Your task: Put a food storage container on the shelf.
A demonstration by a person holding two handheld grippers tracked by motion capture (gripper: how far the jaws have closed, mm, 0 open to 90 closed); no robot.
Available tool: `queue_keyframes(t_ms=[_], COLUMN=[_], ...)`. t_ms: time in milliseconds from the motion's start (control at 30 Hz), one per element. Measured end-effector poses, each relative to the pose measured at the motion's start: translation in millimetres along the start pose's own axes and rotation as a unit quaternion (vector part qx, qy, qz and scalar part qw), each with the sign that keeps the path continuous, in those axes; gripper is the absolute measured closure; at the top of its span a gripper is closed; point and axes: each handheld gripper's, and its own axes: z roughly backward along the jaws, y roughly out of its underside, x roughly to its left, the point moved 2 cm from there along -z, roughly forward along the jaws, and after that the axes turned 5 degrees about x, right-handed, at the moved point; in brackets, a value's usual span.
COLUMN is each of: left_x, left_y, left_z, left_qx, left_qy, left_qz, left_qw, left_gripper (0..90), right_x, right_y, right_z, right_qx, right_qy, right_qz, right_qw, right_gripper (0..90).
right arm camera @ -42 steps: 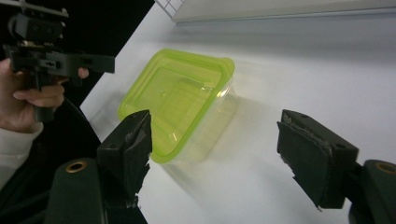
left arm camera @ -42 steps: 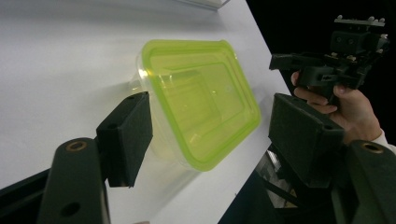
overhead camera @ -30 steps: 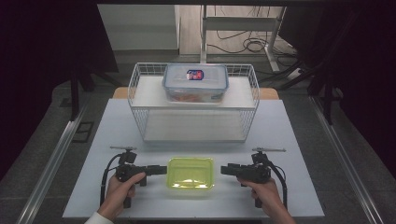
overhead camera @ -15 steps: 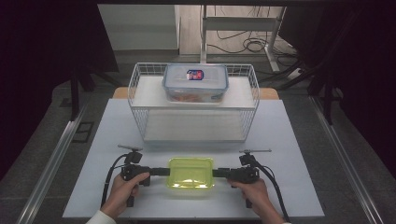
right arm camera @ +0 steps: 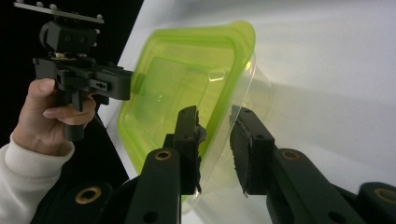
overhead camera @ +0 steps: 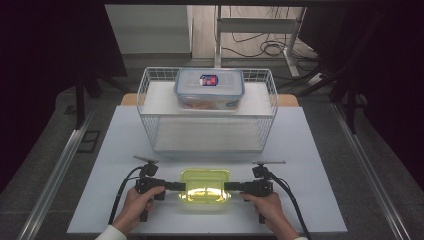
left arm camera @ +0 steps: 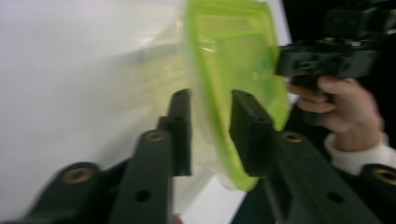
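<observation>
A clear container with a lime-green lid (overhead camera: 205, 185) sits at the front middle of the white table (overhead camera: 310, 150). My left gripper (overhead camera: 177, 186) holds its left end and my right gripper (overhead camera: 230, 186) holds its right end, each in a hand. In the left gripper view the jaws of the left gripper (left arm camera: 210, 121) clamp the lid's rim (left arm camera: 233, 56), with the right gripper (left arm camera: 327, 60) beyond. In the right gripper view the right gripper (right arm camera: 215, 135) pinches the opposite rim of the lid (right arm camera: 177, 79), and the left gripper (right arm camera: 84, 79) grips the far end.
A white wire basket (overhead camera: 150, 90) stands at the back middle of the table. Across its top lies a clear container with a blue-rimmed lid (overhead camera: 209, 87). Bare tabletop lies between the basket and the green-lidded container. Metal rails run along both sides of the table.
Both grippers moved inward from either side of the green-lidded container until their jaws reached its two ends and closed on the rim. The container has stayed in place.
</observation>
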Motion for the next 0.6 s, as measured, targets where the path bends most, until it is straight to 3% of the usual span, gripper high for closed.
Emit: queue_keyframes(t_ms=[200,433,600], left_x=[-4.7,-10.0,-13.9], left_y=[2.7,5.8,7.5], left_z=[4.2,12.3,17.3], left_qx=[-0.012,-0.020,-0.029], left_qy=[0.000,0.013,0.018], left_qz=[-0.010,-0.031,-0.042], left_qw=[0.9999,0.9992,0.9985], left_gripper=[77.8,79.9,80.1], right_x=[-0.4,4.5,12.2], right_y=[1.4,2.1,0.5], right_z=[4.6,8.3,11.8], right_qx=[-0.011,-0.010,-0.017], right_qy=[-0.025,-0.034,-0.030], right_qz=[-0.023,-0.014,0.007], right_qw=[0.9994,0.9993,0.9994], right_gripper=[78.6,80.9,80.9])
